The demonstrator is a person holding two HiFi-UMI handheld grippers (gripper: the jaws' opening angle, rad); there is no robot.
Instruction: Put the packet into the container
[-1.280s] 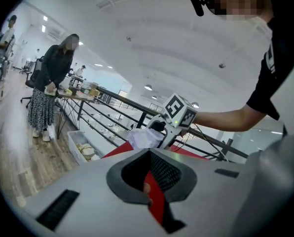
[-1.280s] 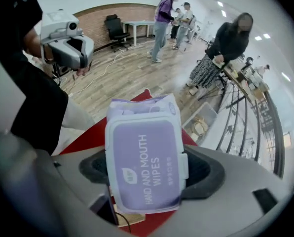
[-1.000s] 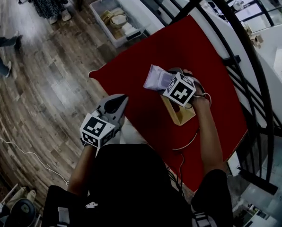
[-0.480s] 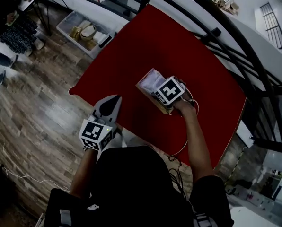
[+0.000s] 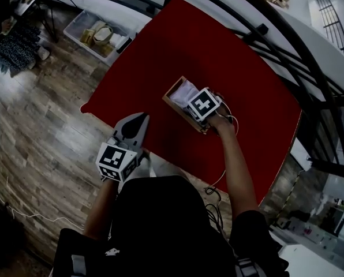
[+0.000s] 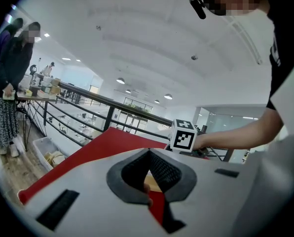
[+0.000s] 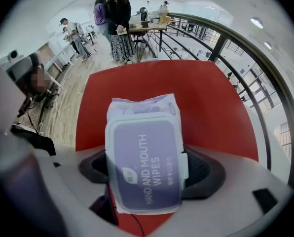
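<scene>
A white and purple packet of wipes is clamped in my right gripper, which is shut on it. In the head view the packet lies within the outline of the open wooden container on the red table; I cannot tell whether it touches the bottom. The right gripper view shows the packet filling the space between the right gripper's pads. My left gripper hovers at the table's near edge, left of the container, shut and with nothing in it. The left gripper's tips meet.
A black railing runs along the table's far side. On the wooden floor to the left stands a clear bin with several items. A thin cable trails off the near edge. People stand by desks beyond the table.
My right gripper has carried the packet from above and left of the container down into its opening. The left gripper has stayed near the table's front edge.
</scene>
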